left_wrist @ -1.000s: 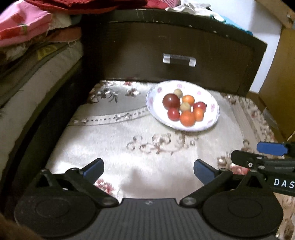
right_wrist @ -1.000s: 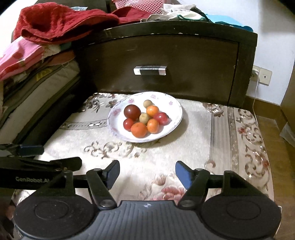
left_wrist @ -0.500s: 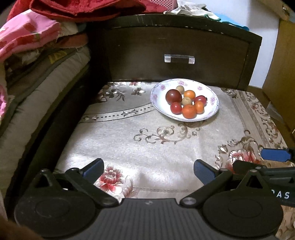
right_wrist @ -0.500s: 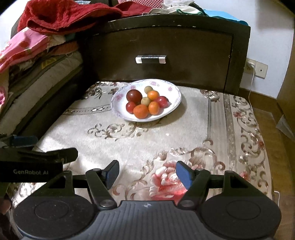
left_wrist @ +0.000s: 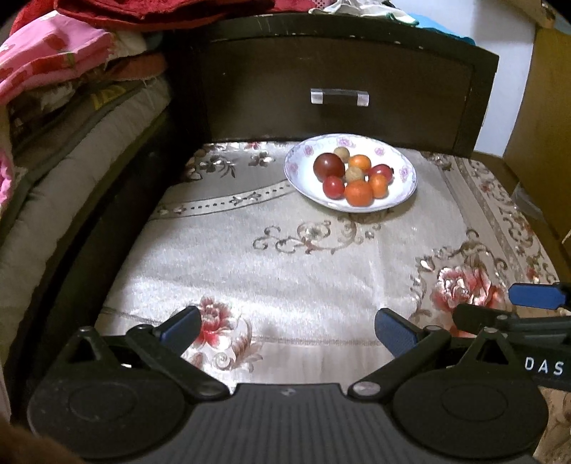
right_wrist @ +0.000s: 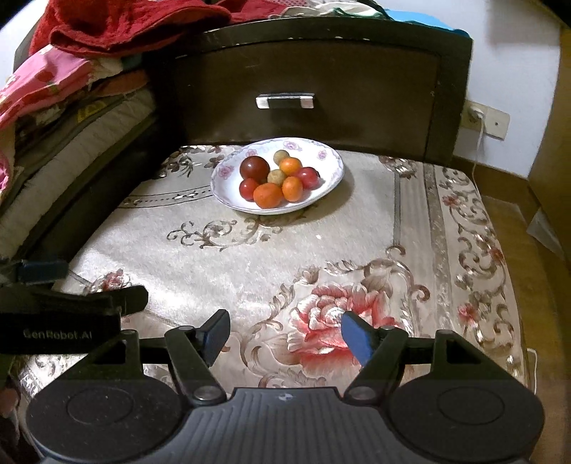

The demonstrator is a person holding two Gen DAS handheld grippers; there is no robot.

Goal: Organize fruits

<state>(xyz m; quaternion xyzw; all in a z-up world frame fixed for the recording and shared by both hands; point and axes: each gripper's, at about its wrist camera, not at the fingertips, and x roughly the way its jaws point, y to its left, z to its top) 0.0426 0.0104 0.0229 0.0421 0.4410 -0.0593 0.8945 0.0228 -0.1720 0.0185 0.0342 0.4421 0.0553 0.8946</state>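
A white flowered plate [left_wrist: 405, 175] [right_wrist: 330, 167] sits at the far side of the patterned cloth, in front of the dark drawer. It holds several small fruits: a dark red one [left_wrist: 328, 165] [right_wrist: 254, 167], orange ones [left_wrist: 358, 192] [right_wrist: 267, 195], red ones and two tan ones. My left gripper [left_wrist: 285, 326] is open and empty, low over the near edge of the cloth, far from the plate. My right gripper [right_wrist: 283, 332] is open and empty, also near the front edge. Each gripper shows at the side of the other's view.
A dark wooden drawer front with a metal handle [left_wrist: 339, 97] [right_wrist: 284, 101] stands right behind the plate. Stacked mattresses and pink and red bedding [left_wrist: 53, 64] [right_wrist: 117, 25] rise on the left. A wall socket [right_wrist: 485, 119] is at the right.
Both grippers have pulled back from the plate toward the near edge of the cloth, so the plate looks smaller and farther. Both stayed open and empty.
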